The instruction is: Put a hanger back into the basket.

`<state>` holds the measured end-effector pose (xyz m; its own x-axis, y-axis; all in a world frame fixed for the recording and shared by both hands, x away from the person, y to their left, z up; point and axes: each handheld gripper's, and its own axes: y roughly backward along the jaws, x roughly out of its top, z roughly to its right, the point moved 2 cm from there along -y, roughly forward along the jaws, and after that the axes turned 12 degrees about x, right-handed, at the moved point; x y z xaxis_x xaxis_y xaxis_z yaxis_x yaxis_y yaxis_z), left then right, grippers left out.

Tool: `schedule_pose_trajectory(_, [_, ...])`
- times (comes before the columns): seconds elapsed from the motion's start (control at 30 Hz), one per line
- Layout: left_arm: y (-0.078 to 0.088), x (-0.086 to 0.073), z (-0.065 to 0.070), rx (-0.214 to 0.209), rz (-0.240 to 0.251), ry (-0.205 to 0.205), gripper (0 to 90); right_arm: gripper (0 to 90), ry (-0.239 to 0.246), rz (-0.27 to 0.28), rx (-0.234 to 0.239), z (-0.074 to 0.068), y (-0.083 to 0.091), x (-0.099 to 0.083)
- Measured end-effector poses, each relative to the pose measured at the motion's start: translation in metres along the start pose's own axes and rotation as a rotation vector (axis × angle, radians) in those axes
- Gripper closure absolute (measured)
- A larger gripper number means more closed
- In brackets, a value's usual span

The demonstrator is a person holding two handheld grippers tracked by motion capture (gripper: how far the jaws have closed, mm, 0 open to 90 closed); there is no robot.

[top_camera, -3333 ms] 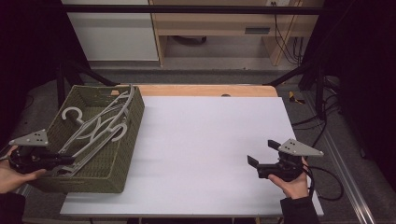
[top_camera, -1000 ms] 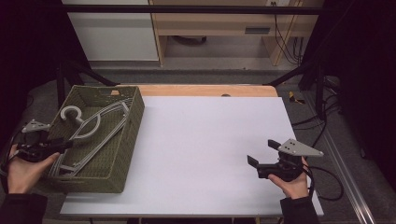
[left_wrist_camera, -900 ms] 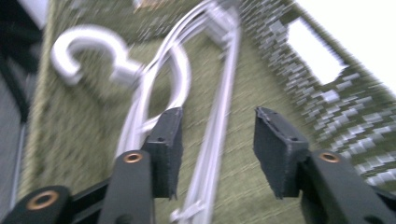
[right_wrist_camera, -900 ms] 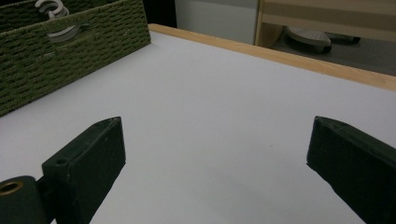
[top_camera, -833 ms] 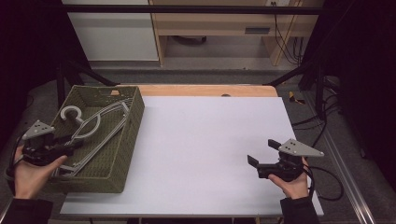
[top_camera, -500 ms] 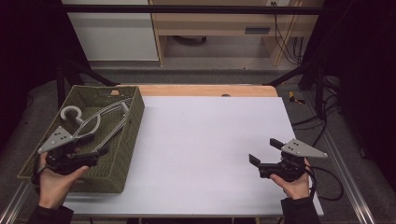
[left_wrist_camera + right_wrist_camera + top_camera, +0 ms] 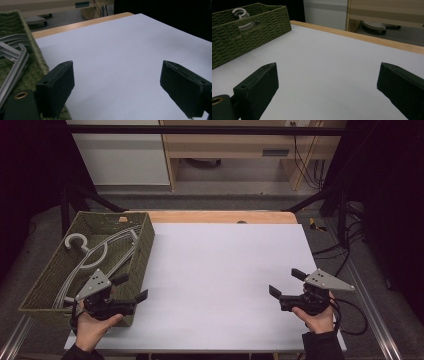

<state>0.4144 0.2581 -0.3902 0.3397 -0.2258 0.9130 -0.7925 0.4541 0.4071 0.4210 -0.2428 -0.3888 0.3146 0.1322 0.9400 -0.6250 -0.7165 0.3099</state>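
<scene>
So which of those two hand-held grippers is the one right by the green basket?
The left hand-held gripper, its jaws apart at the basket near corner; the right hand-held gripper sits across the white table.

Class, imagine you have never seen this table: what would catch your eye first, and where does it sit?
First, the green woven basket at the table's left edge, with pale grey plastic hangers heaped inside. Next, the broad white tabletop stretching out beside it. Last, the two black hand-held grippers near the front edge, left gripper beside the basket's corner and right gripper opposite, both open.
</scene>
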Motion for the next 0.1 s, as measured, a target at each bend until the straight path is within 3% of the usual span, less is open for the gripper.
schedule_pose_trajectory(0.1, [-0.0040,-0.0037,0.0034,-0.010,-0.007,-0.010,10.6,3.9,-0.001,0.003,0.001,0.0005,0.0006,-0.0002])
